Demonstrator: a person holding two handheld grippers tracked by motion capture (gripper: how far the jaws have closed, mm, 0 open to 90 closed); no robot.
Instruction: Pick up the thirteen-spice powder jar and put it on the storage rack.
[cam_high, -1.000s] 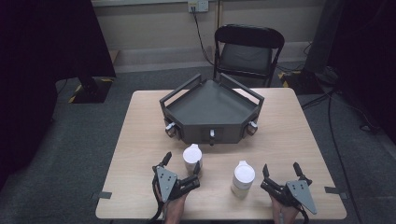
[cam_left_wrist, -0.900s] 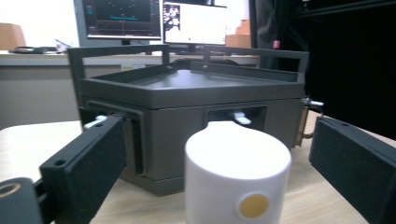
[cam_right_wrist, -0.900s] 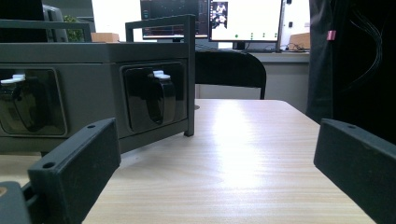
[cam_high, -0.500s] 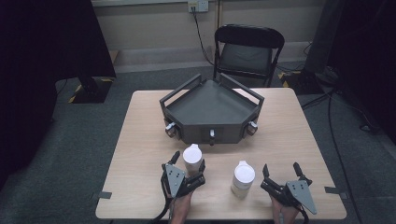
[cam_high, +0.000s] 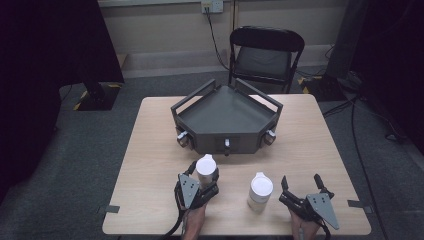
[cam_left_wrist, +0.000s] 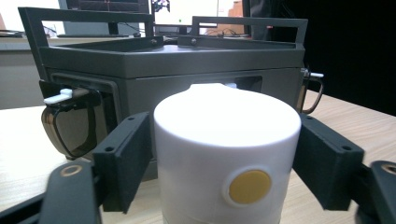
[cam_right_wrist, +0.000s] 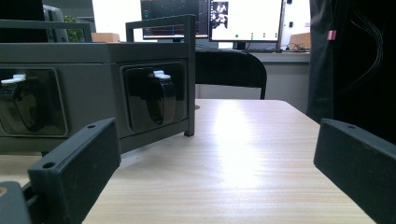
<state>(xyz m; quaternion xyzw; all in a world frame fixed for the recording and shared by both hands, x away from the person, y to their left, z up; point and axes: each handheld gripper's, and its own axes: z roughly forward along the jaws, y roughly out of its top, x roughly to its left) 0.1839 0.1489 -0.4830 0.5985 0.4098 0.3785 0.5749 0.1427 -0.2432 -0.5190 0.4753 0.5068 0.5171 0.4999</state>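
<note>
- My left gripper (cam_high: 204, 176) has just been closing its fingers (cam_left_wrist: 126, 163) around a white bottle (cam_left_wrist: 226, 158); in the left gripper view both sit flush against the bottle's sides, so I read it as gripped.
- My right gripper (cam_high: 301, 187) has its fingers (cam_right_wrist: 77, 163) spread wide with nothing between them, just bare tabletop (cam_right_wrist: 224, 177).
- I count two white bottles: the held one (cam_high: 206, 169) and a second bottle (cam_high: 260, 191) standing free between my two grippers, just beside the right one but not touching it.
- One dark grey tray box (cam_high: 226, 120) sits mid-tabletop; both bottles stand on the near side of it, the held one close to its front face.
- One black folding chair (cam_high: 265, 57) stands beyond the tray box, off the tabletop's far edge.
- The held bottle is upright, a smooth round body with a flat white cap and a round yellow dot (cam_left_wrist: 250, 186) on the side facing my camera.
- The tray box shows railed edges and small clear-fronted pockets (cam_left_wrist: 70, 119) on its faces.
</note>
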